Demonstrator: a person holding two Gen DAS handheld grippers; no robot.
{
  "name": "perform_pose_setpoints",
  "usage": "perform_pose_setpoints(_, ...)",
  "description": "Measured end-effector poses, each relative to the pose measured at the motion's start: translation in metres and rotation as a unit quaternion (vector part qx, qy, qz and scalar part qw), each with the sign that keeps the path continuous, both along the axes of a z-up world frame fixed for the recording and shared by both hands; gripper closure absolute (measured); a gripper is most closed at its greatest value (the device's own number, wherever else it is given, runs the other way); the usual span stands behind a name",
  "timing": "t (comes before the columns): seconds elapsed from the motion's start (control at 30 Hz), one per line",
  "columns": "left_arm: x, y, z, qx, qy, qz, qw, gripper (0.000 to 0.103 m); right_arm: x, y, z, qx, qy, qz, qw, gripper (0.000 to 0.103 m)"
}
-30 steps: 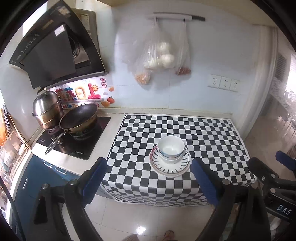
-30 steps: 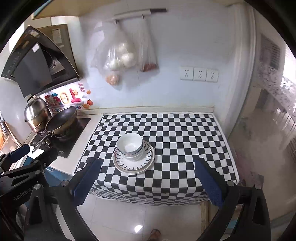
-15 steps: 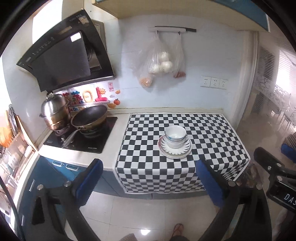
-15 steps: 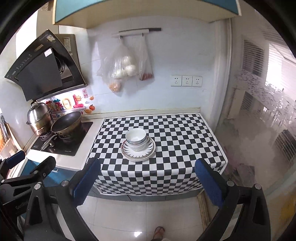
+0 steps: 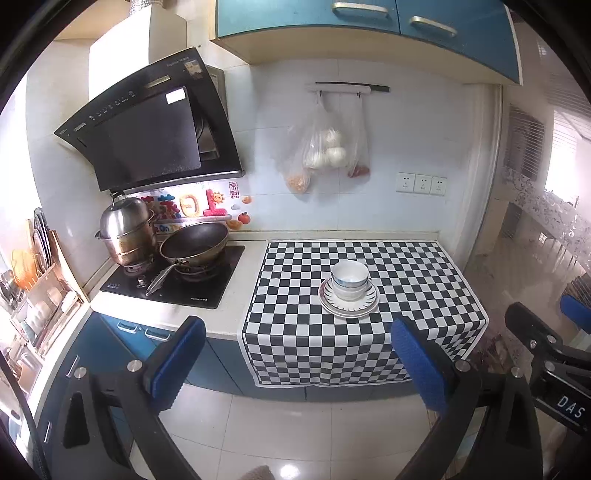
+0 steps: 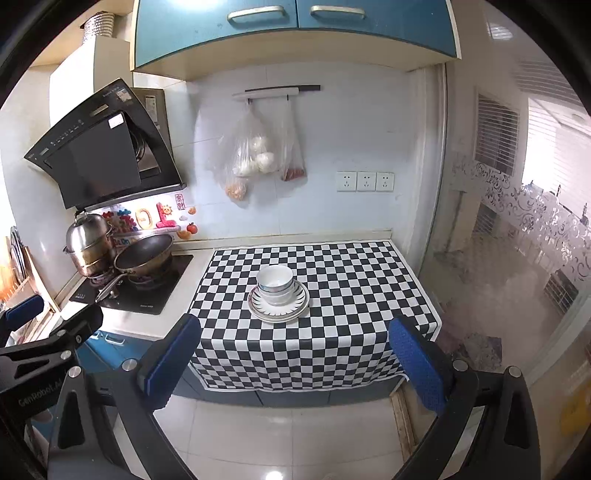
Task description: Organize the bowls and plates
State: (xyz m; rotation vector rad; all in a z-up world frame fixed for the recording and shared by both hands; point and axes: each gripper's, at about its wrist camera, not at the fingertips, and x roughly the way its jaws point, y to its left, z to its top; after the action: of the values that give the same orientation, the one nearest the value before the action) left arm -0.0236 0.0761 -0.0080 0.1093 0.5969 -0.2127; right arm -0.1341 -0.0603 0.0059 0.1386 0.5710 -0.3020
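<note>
Left tool: fingers spread wide, nothing between them; held over the floor, well back from the bench.
Right tool: fingers likewise spread wide and empty; also well clear of the bench, its body visible at the right edge of the left view.
Bowls: white, nested one inside another, upright, sitting on the plates; exact count could not be told.
Plates: stacked, white with dark radial marks near the rim, resting on the checked cloth, roughly mid-cloth and toward its front.
Checked cloth: black and white, covered the right part of the bench and hung over its front edge.
Stove: black, on the left part of the bench, carrying a frying pan and a steel pot just beside it.
Wall: range hood above the stove; plastic bags hung from a rail; three sockets to their right.
Cupboards: blue, overhead.
</note>
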Motion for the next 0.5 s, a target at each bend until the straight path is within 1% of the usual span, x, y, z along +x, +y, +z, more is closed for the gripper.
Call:
perform_pose_setpoints(0.3,-0.016,-0.007,0.01,0.007,-0.024,0.003,0.9997,0.0,-0.008,-0.017,0.008,-0.002,-0.006,-0.01,1.0,0.0)
perform_pose_setpoints(0.4,-0.017,-0.009,0.01,0.005,-0.022,0.003,0.9997,0.0,-0.005,-0.024,0.009,-0.001,-0.006,-0.012,1.0,0.0)
perform_pose_setpoints(0.5,-0.02,-0.014,0.008,0.012,-0.021,0.004,0.9997,0.0,-0.003,-0.03,0.008,0.0,-0.004,-0.01,1.0,0.0)
